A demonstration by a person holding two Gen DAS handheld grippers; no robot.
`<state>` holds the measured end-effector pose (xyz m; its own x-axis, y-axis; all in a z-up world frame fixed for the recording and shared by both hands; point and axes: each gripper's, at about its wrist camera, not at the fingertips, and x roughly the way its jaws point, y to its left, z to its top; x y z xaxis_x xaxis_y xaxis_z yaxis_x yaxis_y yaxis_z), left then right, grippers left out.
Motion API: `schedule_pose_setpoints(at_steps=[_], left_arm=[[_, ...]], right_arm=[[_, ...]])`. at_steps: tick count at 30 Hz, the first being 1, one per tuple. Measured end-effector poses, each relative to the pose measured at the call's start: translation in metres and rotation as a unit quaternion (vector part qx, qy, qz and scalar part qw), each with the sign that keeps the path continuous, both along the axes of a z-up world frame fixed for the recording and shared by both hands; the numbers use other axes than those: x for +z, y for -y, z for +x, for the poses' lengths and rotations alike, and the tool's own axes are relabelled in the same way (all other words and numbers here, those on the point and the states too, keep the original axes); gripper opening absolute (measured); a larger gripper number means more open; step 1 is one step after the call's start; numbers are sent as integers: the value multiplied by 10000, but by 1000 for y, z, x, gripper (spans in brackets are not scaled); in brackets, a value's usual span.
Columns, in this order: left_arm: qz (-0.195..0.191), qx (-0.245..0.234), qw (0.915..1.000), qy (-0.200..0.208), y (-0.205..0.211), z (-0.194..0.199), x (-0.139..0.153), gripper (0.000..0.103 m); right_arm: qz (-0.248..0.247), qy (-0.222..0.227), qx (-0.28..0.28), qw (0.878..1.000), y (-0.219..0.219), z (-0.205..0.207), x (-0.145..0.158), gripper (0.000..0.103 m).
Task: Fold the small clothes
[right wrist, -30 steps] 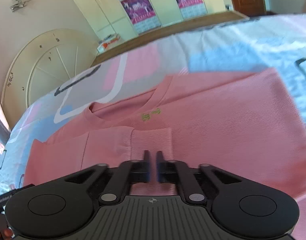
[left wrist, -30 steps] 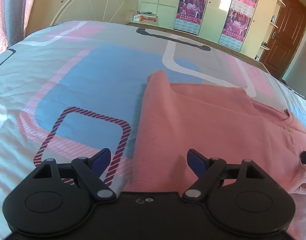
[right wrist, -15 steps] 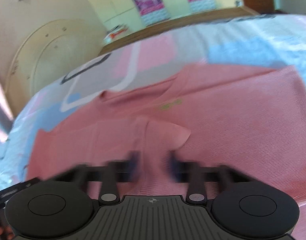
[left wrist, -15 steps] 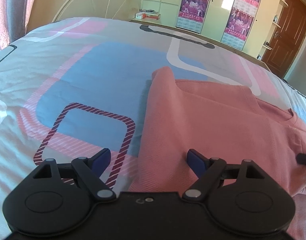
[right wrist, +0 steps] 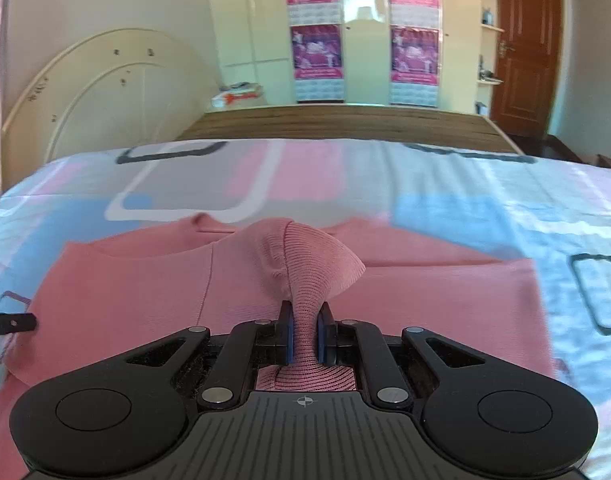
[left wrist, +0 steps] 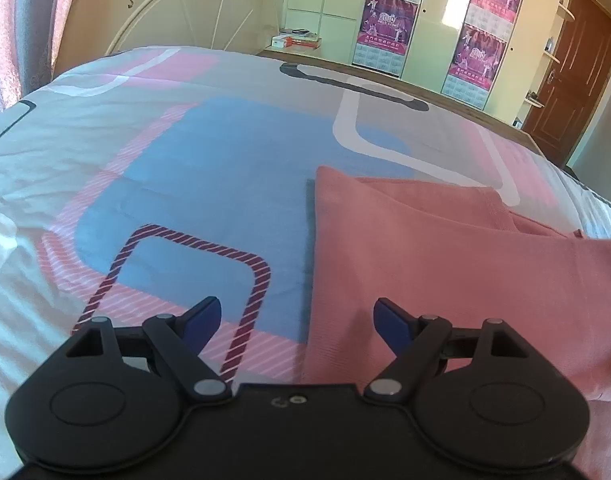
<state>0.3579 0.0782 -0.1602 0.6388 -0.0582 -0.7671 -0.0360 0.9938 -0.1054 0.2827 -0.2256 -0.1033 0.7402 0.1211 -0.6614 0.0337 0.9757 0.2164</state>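
A pink long-sleeved top (left wrist: 445, 248) lies flat on the patterned bedsheet (left wrist: 185, 184). My left gripper (left wrist: 297, 322) is open and empty, low over the top's left edge, one finger over the sheet and one over the cloth. In the right wrist view my right gripper (right wrist: 304, 334) is shut on the ribbed cuff of a sleeve (right wrist: 309, 268) and holds it lifted above the top's body (right wrist: 125, 296). The cuff bunches up between the blue pads. The left gripper's tip (right wrist: 9, 322) shows at the left edge.
A cream headboard (left wrist: 177, 20) stands at the bed's far left. A wooden bed frame edge (right wrist: 337, 124), cream wardrobes with purple posters (right wrist: 317, 52) and a brown door (right wrist: 521, 44) lie beyond. Books (right wrist: 237, 94) rest by the headboard.
My right gripper opened, closed on the sleeve cuff and lifted it up. My left gripper stayed open and shifted slightly toward the top's left edge.
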Motion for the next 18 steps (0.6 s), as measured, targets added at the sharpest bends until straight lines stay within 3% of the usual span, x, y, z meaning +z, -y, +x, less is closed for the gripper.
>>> schedule_pose_setpoints(at_steps=[4,8,10,12,13,14,18], left_arm=[[68,-94,9999,-105,8,7,-10,82],[64,-90,9999,-118,9,10,-11,82],[89,-113,9998,-109,10,14,-10,82],[44,-110,9999,-80,11,18,-8,82],[23,-108,9999,-58,11,20,-7,82],[19,-109,9999,-35,11,23,-6,82],[126,-135,9998,51,16,36,-4,81]], right_arm=[[49,-409,20,9992,16,-4,-15,10],[45,-549,-266,9981,25,-9,-21,10],[61,-685,-126,9976,26,-9,-22,10],[28,-676,-200,9975,31,-11,-20,24],[-14,-604,-357,9975,35,-13,-18,41],[-67,-491,-575,9971,41,-16,-15,46],[41,-486,-1099,9927,67,-25,-14,46]])
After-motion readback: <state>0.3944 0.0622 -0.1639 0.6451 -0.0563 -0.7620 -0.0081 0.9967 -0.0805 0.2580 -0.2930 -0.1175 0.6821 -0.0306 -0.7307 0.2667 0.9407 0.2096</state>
